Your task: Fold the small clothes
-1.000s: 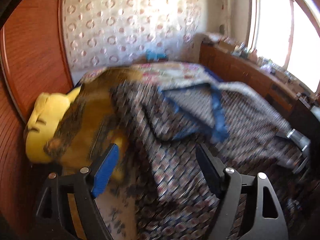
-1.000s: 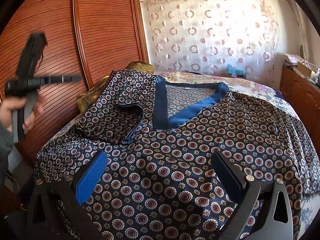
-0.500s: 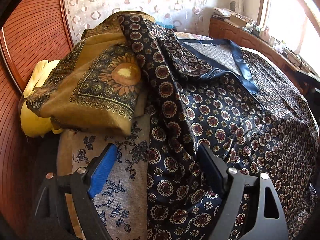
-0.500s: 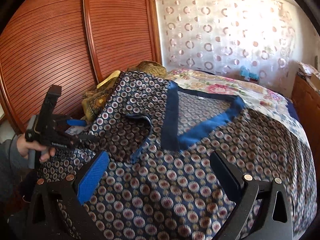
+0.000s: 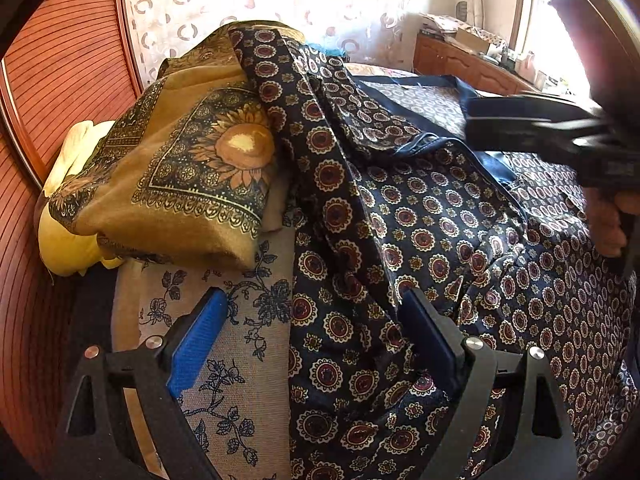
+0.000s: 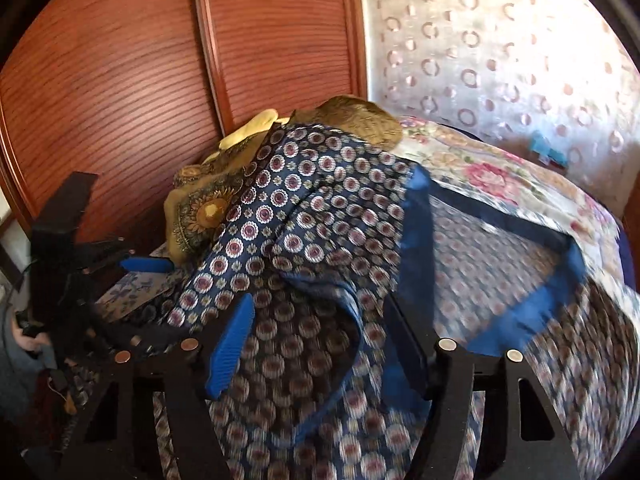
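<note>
Since a second ago the right gripper (image 6: 320, 340) has swung across toward the wardrobe side of the bed and its jaws have just been closing, while the left gripper (image 5: 316, 336) has dropped low over the near corner of the bed and its jaws have just been opening a little further.

Largest ahead of both grippers is the bed (image 6: 492, 168) with its flowered cover, and spread over it lies the navy patterned shirt (image 5: 440, 216) with a plain blue neck band (image 6: 416, 216). Behind the bed, to the left of both grippers, stand the reddish wooden wardrobe doors (image 6: 120, 80); straight beyond hangs a pale curtain with ring shapes (image 6: 500, 48).

From the left gripper, the shirt's edge runs up between the jaws and fills everything to the right; the right-hand finger sits at a fold of the cloth, the blue-padded left finger over a grey sheet with blue flowers (image 5: 236, 364). The jaws stand wide and the pads do not press on anything. Ahead and to the left of them lies a mustard cloth with a sunflower print (image 5: 192, 168), and a yellow cushion (image 5: 68, 240) beyond it.

From the right gripper, the shirt's sleeve and its blue hem lie between the half-spread jaws; whether the pads touch the cloth cannot be told through the blur. The neck opening lies ahead and to the right.
</note>
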